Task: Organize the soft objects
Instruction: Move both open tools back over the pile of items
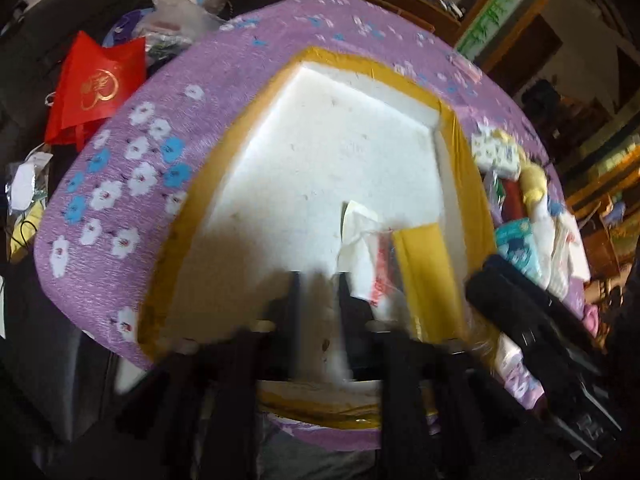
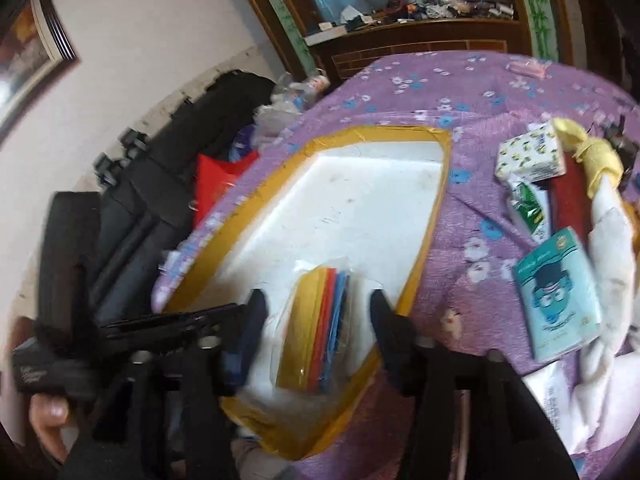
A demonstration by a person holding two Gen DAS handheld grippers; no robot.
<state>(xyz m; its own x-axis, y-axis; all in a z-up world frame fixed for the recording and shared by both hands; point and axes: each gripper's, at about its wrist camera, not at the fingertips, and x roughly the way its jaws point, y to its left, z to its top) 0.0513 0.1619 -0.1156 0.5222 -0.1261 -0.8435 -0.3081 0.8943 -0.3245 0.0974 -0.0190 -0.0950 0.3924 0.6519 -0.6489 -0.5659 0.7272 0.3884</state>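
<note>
A white foam box (image 1: pixel 320 168) with yellow-taped rim (image 2: pixel 344 216) sits sunk in a purple flowered cloth. A clear bag of coloured cloths (image 2: pixel 316 332), yellow, red and blue, lies at the box's near end; it also shows in the left wrist view (image 1: pixel 400 260). My right gripper (image 2: pixel 316 312) is open, its fingers standing either side of the bag. My left gripper (image 1: pixel 316 292) is over the box's near end, left of the bag, with a narrow gap between its fingers and nothing in it. Soft items lie right of the box: a tissue pack (image 2: pixel 532 156), a yellow cloth (image 2: pixel 596 160), a teal packet (image 2: pixel 560 300).
A red bag (image 1: pixel 96 84) and plastic bags (image 1: pixel 188 4) lie beyond the cloth's left edge. Black cases (image 2: pixel 168 184) stand at the left. A wooden cabinet (image 2: pixel 420 48) stands behind. White cloth (image 2: pixel 612 248) is heaped at the far right.
</note>
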